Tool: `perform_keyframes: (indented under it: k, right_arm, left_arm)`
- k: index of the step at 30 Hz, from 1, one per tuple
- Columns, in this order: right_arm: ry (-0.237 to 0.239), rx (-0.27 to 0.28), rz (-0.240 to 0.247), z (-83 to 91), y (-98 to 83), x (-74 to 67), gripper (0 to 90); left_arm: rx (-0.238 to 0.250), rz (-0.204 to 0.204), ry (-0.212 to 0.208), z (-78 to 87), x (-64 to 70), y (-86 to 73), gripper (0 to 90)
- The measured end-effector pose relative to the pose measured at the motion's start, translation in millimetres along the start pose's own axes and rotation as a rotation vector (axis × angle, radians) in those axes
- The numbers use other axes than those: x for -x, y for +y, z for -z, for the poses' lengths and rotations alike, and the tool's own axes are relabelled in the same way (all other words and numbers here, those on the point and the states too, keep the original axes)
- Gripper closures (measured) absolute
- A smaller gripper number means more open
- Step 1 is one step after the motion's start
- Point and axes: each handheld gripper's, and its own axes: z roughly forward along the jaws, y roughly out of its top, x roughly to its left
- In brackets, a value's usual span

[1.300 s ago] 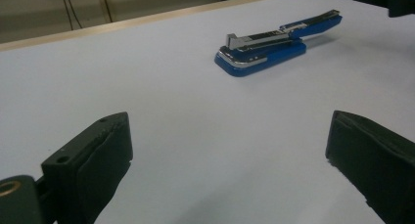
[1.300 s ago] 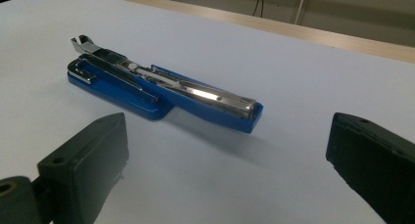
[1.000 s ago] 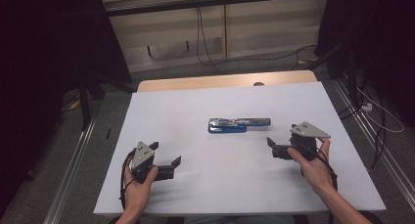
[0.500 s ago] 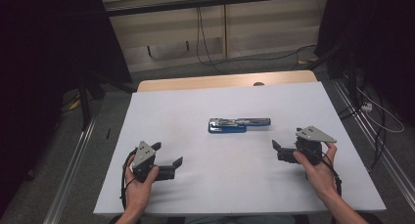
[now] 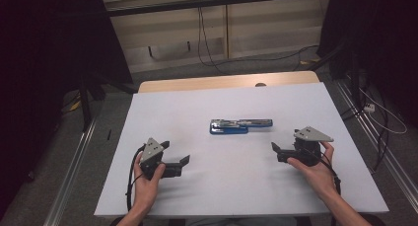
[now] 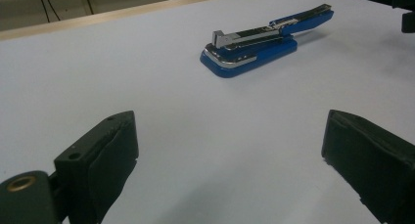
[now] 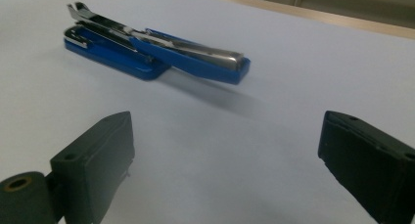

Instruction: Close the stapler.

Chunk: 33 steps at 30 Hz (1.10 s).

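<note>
A blue and chrome stapler (image 5: 240,126) lies swung open on the white table top (image 5: 197,102), a little beyond the middle. In the left gripper view the stapler (image 6: 254,50) is ahead and to the right; in the right gripper view the stapler (image 7: 161,50) is ahead and to the left. My left gripper (image 5: 176,152) rests near the front left, held in a hand, its jaws wide apart with nothing between them (image 6: 230,145). At the front right my right gripper (image 5: 276,152) points towards the stapler. Its jaws have just been closing a little, stand open, and hold nothing (image 7: 225,145).
A wooden strip (image 5: 226,82) runs along the table's far edge. Cables (image 5: 202,33) trail on the floor beyond it. Metal rails (image 5: 74,171) flank the table on both sides, and dark curtains hang left and right.
</note>
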Motion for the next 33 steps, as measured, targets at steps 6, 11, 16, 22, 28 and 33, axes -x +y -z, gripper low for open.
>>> perform_keyframes:
  k: [6,11,16,22,28,33]
  right_arm:
    - [0.051,0.005,-0.008,-9.5,3.4,-2.0,14.6]
    - [0.071,0.011,-0.011,-14.5,6.7,0.3,24.3]
    - [0.081,0.055,-0.022,-15.1,13.4,2.3,30.1]
    - [0.107,0.048,-0.006,-15.2,13.6,3.2,36.5]
    - [0.126,0.036,-0.009,-22.2,19.5,7.1,42.3]
    - [0.124,0.031,-0.009,-26.9,29.4,7.3,47.3]
  left_arm:
    - [-0.013,-0.029,-0.023,-17.2,5.7,7.7,6.7]
    - [0.026,-0.02,-0.007,-23.7,8.1,12.7,3.8]
    - [0.041,-0.026,-0.003,-37.6,8.6,24.2,3.7]
    - [0.037,-0.052,-0.023,-56.5,11.3,30.8,3.8]
    - [0.017,-0.035,-0.047,-73.4,12.0,40.7,3.8]
    - [0.027,-0.024,-0.048,-84.5,9.7,53.4,4.0]
